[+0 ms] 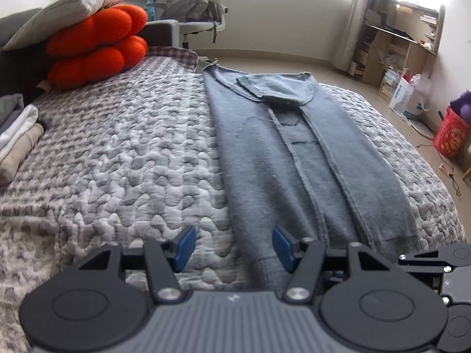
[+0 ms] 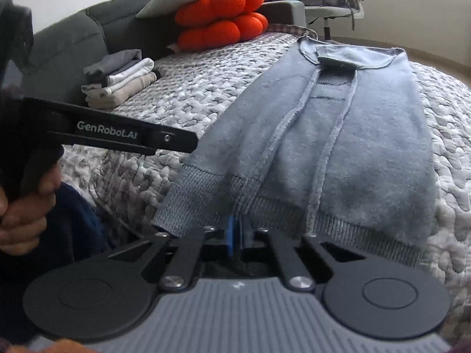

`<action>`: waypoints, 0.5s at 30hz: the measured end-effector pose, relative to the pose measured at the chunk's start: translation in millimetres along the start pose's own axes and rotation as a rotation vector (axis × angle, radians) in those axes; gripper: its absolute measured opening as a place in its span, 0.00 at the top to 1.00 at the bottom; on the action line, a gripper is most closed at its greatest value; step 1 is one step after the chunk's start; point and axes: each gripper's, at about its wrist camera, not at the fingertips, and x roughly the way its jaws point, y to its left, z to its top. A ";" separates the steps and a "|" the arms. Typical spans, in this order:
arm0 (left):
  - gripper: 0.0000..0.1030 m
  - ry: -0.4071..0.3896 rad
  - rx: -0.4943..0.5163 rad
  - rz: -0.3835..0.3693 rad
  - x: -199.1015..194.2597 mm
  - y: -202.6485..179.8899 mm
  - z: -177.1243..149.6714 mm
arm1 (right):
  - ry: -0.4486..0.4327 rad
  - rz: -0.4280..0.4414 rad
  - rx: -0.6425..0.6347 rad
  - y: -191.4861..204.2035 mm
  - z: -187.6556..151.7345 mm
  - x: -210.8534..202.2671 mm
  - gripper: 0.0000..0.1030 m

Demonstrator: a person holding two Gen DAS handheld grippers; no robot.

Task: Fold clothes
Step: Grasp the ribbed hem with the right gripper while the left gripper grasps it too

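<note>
Beside headboard, folded stack (image 2: 120, 79), right-view only

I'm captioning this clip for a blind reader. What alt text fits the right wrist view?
The right gripper is shut on the ribbed hem of a grey-blue sweater lying on a quilted bed. Behind are folded clothes and orange cushions; the left gripper's arm crosses at left.

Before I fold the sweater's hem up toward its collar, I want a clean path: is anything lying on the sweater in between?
Nothing visible does. The grey sweater lies flat on the quilt; the orange cushion and folded clothes stack sit well off to its side.
</note>
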 end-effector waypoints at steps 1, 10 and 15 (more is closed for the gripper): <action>0.43 0.001 0.005 -0.003 -0.2 0.7 -0.6 | -0.008 0.003 0.011 -2.1 -0.8 -2.2 1.00; 0.43 -0.004 0.009 -0.019 -4.7 5.2 1.0 | -0.059 0.023 0.108 -17.9 -4.3 -23.7 0.91; 0.43 -0.002 0.007 -0.022 -3.4 3.7 1.4 | -0.067 0.001 0.111 -6.1 9.6 -9.1 0.57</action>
